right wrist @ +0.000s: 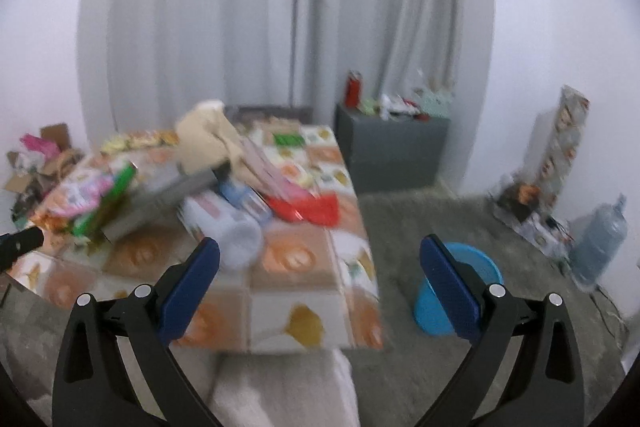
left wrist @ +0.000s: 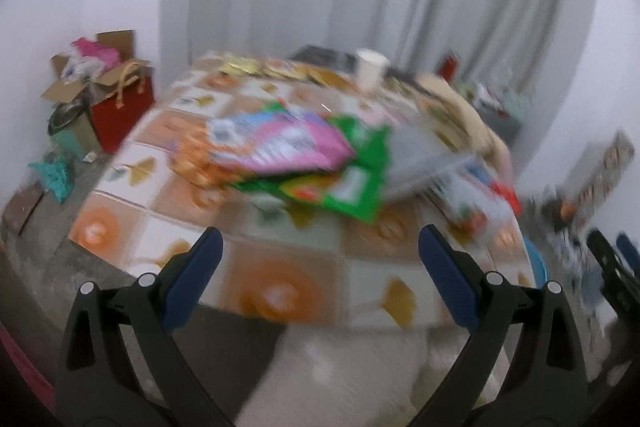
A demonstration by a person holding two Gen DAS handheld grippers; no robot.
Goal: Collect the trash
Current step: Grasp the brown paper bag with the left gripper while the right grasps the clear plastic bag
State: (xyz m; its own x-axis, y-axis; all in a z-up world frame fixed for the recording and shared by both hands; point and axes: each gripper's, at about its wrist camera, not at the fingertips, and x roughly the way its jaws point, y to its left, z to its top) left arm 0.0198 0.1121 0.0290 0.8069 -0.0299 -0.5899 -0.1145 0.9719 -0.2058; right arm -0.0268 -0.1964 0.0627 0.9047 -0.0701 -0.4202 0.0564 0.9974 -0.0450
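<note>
1. Left gripper: jaws wide apart, holding nothing, poised over the near edge of the table.
2. Right gripper: jaws spread, nothing between them, at the table's near right corner.
3. Trash on the patterned cloth, all blurred: pink packet lying on a green packet; red wrapper near mid-table; paper cup at the far side.
4. Blue bucket on the carpet, just right of the table.
5. Cardboard box by the far left wall.
</note>
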